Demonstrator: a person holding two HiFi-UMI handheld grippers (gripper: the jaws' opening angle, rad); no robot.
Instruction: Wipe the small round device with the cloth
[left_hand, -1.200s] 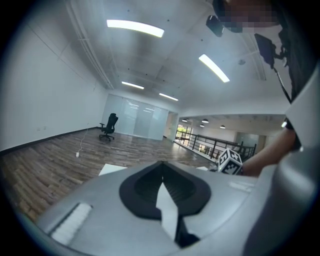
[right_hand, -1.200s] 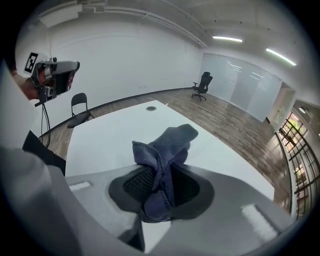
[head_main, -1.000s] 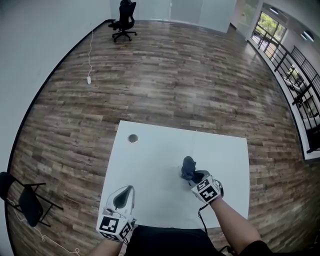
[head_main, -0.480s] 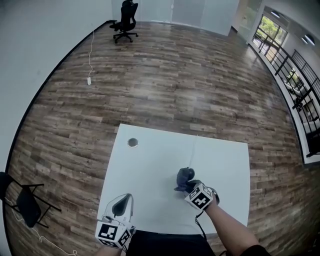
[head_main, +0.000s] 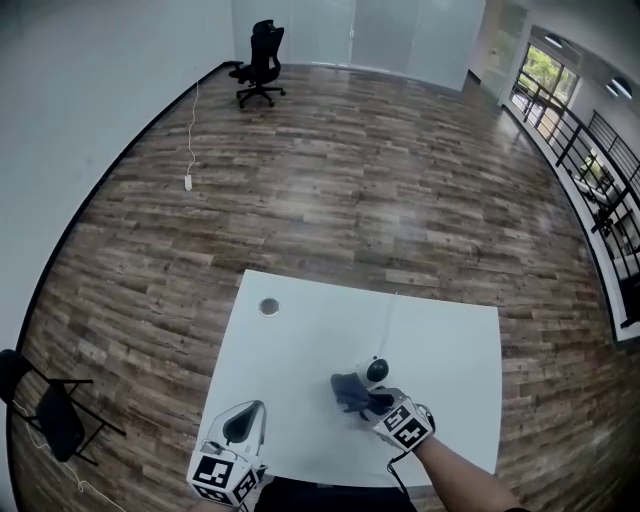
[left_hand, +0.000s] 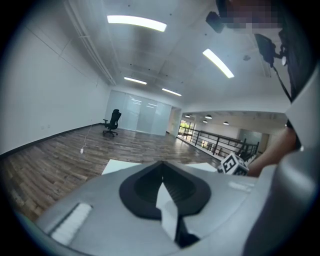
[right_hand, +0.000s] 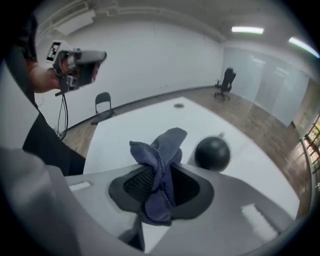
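Note:
The small round device (head_main: 377, 370) is a dark ball on a pale base, standing right of centre on the white table (head_main: 300, 350). My right gripper (head_main: 368, 400) is shut on a crumpled blue-grey cloth (head_main: 348, 390), which hangs just left of the device and nearer to me. In the right gripper view the cloth (right_hand: 161, 152) bunches up between the jaws, with the device (right_hand: 212, 154) close behind on the right. My left gripper (head_main: 246, 418) hovers at the table's near left edge, its jaws together with nothing in them (left_hand: 161, 167).
A small round disc (head_main: 268, 306) lies near the table's far left corner. A thin cable (head_main: 389, 320) runs from the device to the far edge. A folding chair (head_main: 55, 415) stands on the wooden floor to the left, an office chair (head_main: 262, 50) far off.
The right gripper has carried the cloth left and nearer to me. The device, hidden behind the cloth before, now shows beside it. The left gripper has stayed in place.

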